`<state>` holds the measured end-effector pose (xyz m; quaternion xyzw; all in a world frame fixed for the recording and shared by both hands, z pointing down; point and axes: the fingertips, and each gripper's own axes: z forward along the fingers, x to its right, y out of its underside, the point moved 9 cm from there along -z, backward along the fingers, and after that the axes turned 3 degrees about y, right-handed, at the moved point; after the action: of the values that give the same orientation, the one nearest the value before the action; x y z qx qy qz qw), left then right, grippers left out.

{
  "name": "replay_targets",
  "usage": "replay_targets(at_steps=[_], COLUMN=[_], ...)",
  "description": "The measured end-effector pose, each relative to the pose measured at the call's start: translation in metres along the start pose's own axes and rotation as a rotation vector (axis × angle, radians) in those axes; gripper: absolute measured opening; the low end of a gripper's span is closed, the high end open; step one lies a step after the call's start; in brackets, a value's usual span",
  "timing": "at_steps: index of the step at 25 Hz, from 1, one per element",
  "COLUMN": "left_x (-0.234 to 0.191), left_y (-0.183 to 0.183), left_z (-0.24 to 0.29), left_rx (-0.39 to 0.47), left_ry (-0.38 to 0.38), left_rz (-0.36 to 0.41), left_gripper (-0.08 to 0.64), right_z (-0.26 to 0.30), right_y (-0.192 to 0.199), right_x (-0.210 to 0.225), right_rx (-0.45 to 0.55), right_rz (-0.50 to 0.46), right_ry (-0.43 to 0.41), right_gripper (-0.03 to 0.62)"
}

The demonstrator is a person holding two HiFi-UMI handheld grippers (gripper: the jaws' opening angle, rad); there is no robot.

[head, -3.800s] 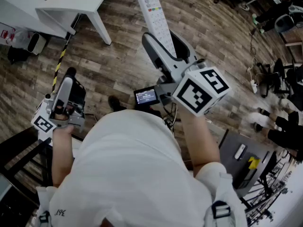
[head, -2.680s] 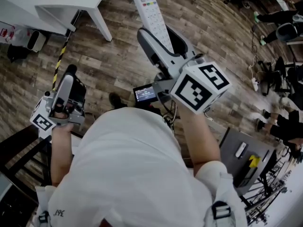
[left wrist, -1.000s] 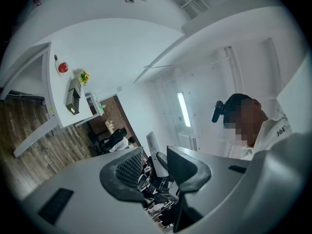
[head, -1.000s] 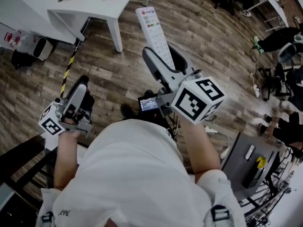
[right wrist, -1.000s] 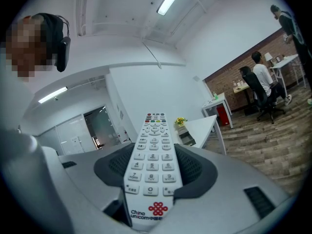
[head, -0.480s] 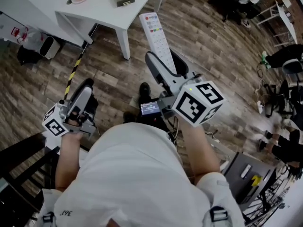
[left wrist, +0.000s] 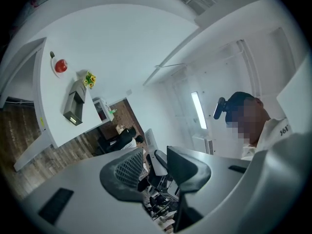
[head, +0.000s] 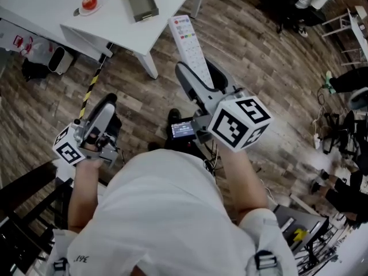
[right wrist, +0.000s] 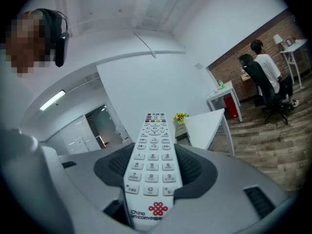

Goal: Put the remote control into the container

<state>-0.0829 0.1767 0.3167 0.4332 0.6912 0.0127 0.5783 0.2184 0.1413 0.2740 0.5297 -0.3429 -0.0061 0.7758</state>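
Pinched lengthwise in the right gripper, above the wood-plank floor: long white remote control, coloured keys at far tip, red logo near the jaws. Left gripper empty, jaws slightly parted. Ahead, white table bearing grey container.

The container sits near the edge of the white surface, its hollow showing from above with nothing over it. Bare top runs from its left side to a red button. Under that edge a leg and a striped strip bar the low way in. The remote juts far past the right tongs, its tip just beside the surface's edge. Open wood floor runs ahead and to the right as far as the people. The left tongs hang low, with a black frame close at their left.
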Motion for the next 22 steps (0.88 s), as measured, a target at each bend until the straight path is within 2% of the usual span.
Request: replay_targets(at_steps=[6,13,22], left_x=[-0.022,-0.034,-0.079], left_y=[-0.018,-0.032,-0.073], left_z=[0.043,0.057,0.060], left_rx=[0.019,0.032,0.011], left_ry=[-0.031,-0.069,-0.061], left_rz=[0.011,0.038,0.023], left_gripper=[0.153,0.153,0.153], right_z=[0.039,0.067,0.115], right_y=[-0.030,-0.045,-0.043], right_x=[0.033,0.047,0.050], right_rx=[-0.043,-0.065,-0.086], right_rz=[-0.008,-0.009,-0.012], right_ry=[-0.042,-0.074,-0.033], right_gripper=[0.242,0.242,0.242])
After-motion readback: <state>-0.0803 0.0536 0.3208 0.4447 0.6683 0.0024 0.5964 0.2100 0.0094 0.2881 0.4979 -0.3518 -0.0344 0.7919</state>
